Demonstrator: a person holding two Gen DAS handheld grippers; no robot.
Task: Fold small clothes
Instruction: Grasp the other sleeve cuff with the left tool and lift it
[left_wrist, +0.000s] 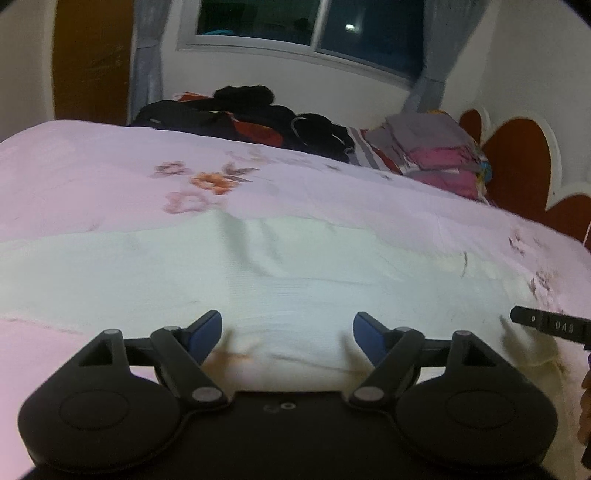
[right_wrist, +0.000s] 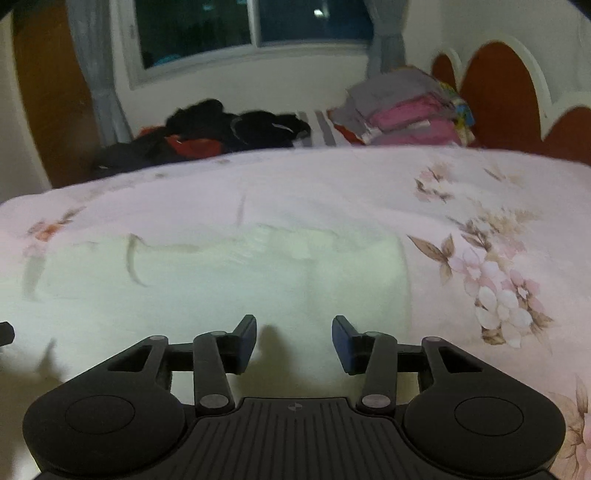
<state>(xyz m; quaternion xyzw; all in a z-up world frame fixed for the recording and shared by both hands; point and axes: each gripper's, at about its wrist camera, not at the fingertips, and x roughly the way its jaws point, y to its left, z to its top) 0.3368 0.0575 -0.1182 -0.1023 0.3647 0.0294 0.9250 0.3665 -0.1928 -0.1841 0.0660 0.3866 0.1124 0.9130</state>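
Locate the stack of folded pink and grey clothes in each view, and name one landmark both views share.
Left wrist view: the stack of folded clothes sits upper right, at the bed's far edge beside the red headboard.
Right wrist view: the stack of folded clothes sits upper right of centre, again left of the headboard.
Shared landmark: the window above the dark clothes pile.

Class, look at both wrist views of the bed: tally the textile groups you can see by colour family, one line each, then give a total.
White cloth spread flat on the bedspread: 1
Dark clothes pile, black with red, unfolded: 1
Folded stack, grey and pink: 1
Pink floral bedspread: 1
Total: 4
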